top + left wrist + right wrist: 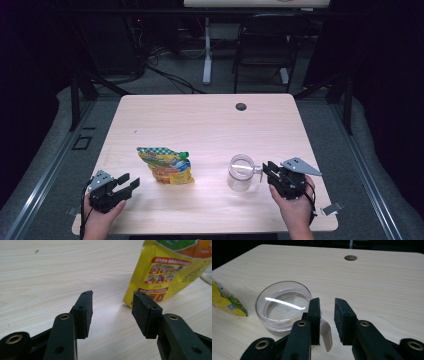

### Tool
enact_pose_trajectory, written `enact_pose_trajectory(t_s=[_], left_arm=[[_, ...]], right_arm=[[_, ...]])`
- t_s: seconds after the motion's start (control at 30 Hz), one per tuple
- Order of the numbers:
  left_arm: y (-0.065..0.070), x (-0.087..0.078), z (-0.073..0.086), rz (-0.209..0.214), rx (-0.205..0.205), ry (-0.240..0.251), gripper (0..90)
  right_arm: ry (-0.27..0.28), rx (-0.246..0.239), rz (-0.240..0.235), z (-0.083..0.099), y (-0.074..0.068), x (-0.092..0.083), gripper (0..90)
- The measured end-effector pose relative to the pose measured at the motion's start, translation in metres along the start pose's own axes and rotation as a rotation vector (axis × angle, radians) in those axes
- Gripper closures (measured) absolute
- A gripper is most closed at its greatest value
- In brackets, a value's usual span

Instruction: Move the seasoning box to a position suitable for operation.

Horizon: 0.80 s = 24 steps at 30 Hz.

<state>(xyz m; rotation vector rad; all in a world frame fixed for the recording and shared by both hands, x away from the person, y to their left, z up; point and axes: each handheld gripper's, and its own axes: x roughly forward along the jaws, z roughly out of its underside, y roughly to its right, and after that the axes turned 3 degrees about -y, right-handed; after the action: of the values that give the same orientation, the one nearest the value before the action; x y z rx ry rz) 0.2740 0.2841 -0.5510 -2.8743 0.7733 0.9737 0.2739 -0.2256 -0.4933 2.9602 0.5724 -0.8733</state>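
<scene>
A yellow snack pouch (167, 166) with a green top lies on the wooden table (200, 120), left of centre. My left gripper (129, 181) sits open near the front left corner, pointing toward the pouch. In the left gripper view its jaws (112, 296) stand wide apart with nothing between them, and the pouch (162, 270) is just beyond the right jaw. A clear glass mug (240, 172) stands right of centre. My right gripper (327, 301) is open around the mug's handle (326, 333). The handle lies against the left pad, with a gap to the right pad.
A round cable hole (241, 106) sits near the table's far edge. A dark chair (265, 45) and a white desk leg (207, 50) stand on the floor behind the table. Bare wood lies between the pouch and the mug.
</scene>
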Motion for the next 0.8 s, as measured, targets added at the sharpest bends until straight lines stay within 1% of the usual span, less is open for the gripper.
enact_pose_trajectory(t_s=[0.07,0.1,0.2,0.3,0.33,0.4,0.47,0.5,0.6,0.7,0.8], left_arm=[[0.001,0.002,0.001,0.006,0.028,-0.021,55.3],[0.002,0.002,0.002,0.004,0.032,-0.029,57.1],[0.002,0.002,0.002,0.007,0.036,-0.034,58.1],[0.002,-0.001,0.004,0.008,0.034,-0.032,60.3],[0.002,-0.002,0.005,0.005,0.035,-0.031,60.6],[0.002,-0.005,0.007,0.002,0.034,-0.030,61.1],[0.002,-0.007,0.008,-0.006,0.040,-0.035,62.1],[0.002,-0.008,0.008,-0.011,0.042,-0.036,62.9],[0.002,-0.009,0.010,-0.018,0.040,-0.041,63.7],[0.002,-0.009,0.010,-0.018,0.047,-0.040,64.3],[0.003,-0.010,0.011,-0.018,0.048,-0.039,64.6]], right_arm=[[0.002,0.026,-0.024,-0.001,0.001,0.001,75.2],[0.000,0.035,-0.031,-0.002,0.001,0.002,75.4],[0.001,0.044,-0.034,-0.003,0.001,0.002,75.6],[-0.009,0.055,-0.043,-0.005,0.000,0.004,76.5],[-0.021,0.064,-0.051,-0.006,0.000,0.005,77.8],[-0.025,0.064,-0.052,-0.007,-0.001,0.005,78.5],[-0.028,0.065,-0.063,-0.008,-0.003,0.008,79.3],[-0.042,0.054,-0.062,-0.008,-0.005,0.009,80.3],[-0.053,0.044,-0.051,-0.008,-0.006,0.012,81.7],[-0.065,0.046,-0.049,-0.008,-0.006,0.014,82.5],[-0.065,0.059,-0.044,-0.007,-0.005,0.015,83.3]])
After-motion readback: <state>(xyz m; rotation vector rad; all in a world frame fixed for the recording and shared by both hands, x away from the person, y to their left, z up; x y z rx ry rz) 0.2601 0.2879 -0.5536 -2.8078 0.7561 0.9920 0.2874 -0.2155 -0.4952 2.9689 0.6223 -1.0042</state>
